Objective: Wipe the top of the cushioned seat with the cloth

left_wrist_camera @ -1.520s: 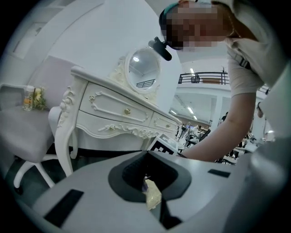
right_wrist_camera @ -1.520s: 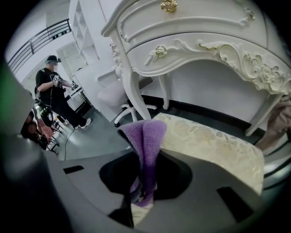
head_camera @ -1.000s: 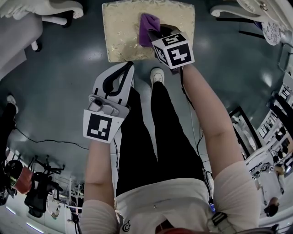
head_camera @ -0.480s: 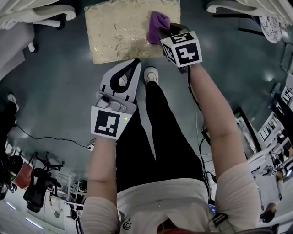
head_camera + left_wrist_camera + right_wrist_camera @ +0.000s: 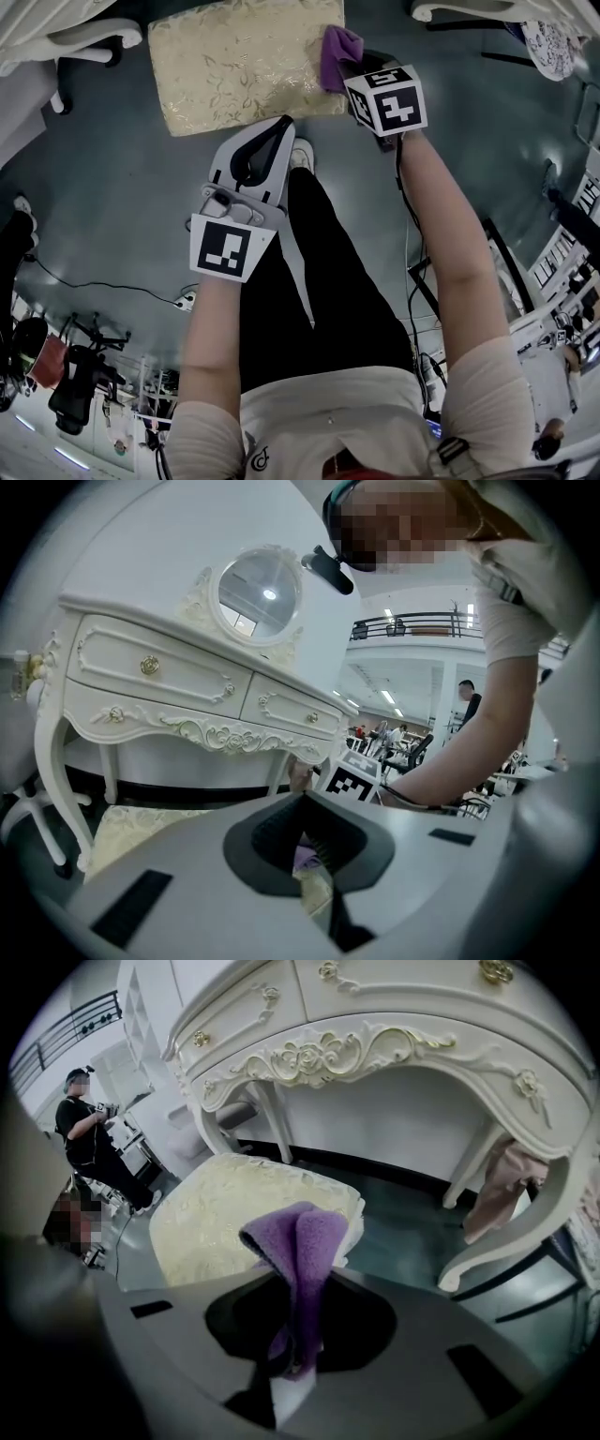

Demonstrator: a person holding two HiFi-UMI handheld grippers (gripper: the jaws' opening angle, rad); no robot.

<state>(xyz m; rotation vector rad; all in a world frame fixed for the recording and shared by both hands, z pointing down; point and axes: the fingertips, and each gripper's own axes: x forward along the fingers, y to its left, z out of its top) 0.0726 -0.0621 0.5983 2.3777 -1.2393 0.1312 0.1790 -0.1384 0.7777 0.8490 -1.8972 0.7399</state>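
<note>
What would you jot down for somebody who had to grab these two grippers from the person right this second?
Right gripper: jaws shut on the purple fleecy cloth, which is at the near right corner of the cream, leaf-patterned cushioned seat.
Left gripper: jaws together with nothing in them, held over the dark floor, just short of the seat's near edge.
Done: the cloth is gripped and at the seat. The pictures do not show how much of the top has been wiped.
Left: sweep the cloth across the rest of the top, probably towards the far and left sides.
</note>
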